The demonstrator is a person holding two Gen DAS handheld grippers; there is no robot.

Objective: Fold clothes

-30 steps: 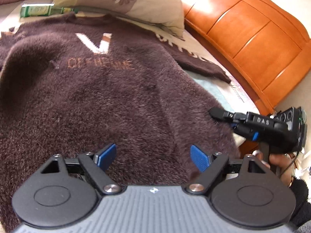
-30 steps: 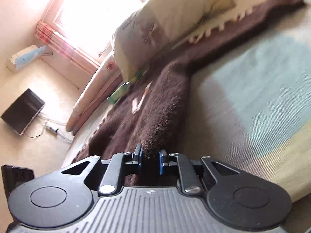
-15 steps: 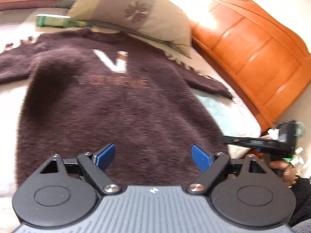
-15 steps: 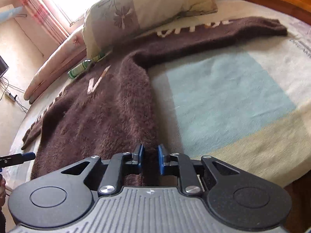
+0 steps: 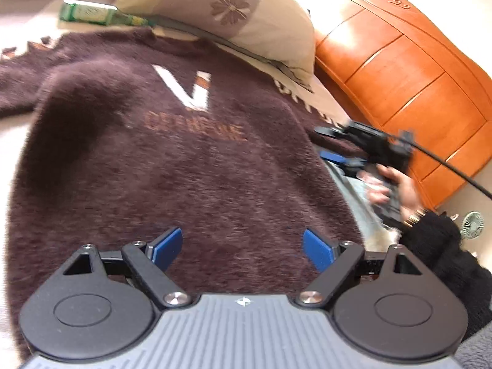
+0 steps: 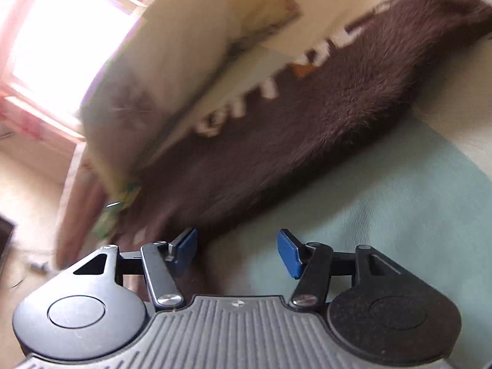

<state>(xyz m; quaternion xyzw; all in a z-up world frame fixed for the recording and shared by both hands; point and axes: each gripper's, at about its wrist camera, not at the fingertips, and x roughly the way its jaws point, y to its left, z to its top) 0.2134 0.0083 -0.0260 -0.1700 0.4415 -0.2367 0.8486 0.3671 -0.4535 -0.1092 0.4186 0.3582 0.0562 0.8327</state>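
A: What does the left wrist view show?
B: The left gripper (image 5: 243,244) hangs over the brown sweater (image 5: 172,160), spread flat on the bed (image 5: 12,135) below the pillow (image 5: 233,9); its blue pads stand wide apart, holding nothing.
A: And the right wrist view?
B: The right gripper (image 6: 236,250) is spread too, empty, above the bedcover, with the sweater's sleeve (image 6: 323,104) just beyond.

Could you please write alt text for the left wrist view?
A fuzzy brown sweater lies flat on a bed, below the open left gripper. The right gripper, in a hand, hovers at its right edge, near a floral pillow and orange headboard.
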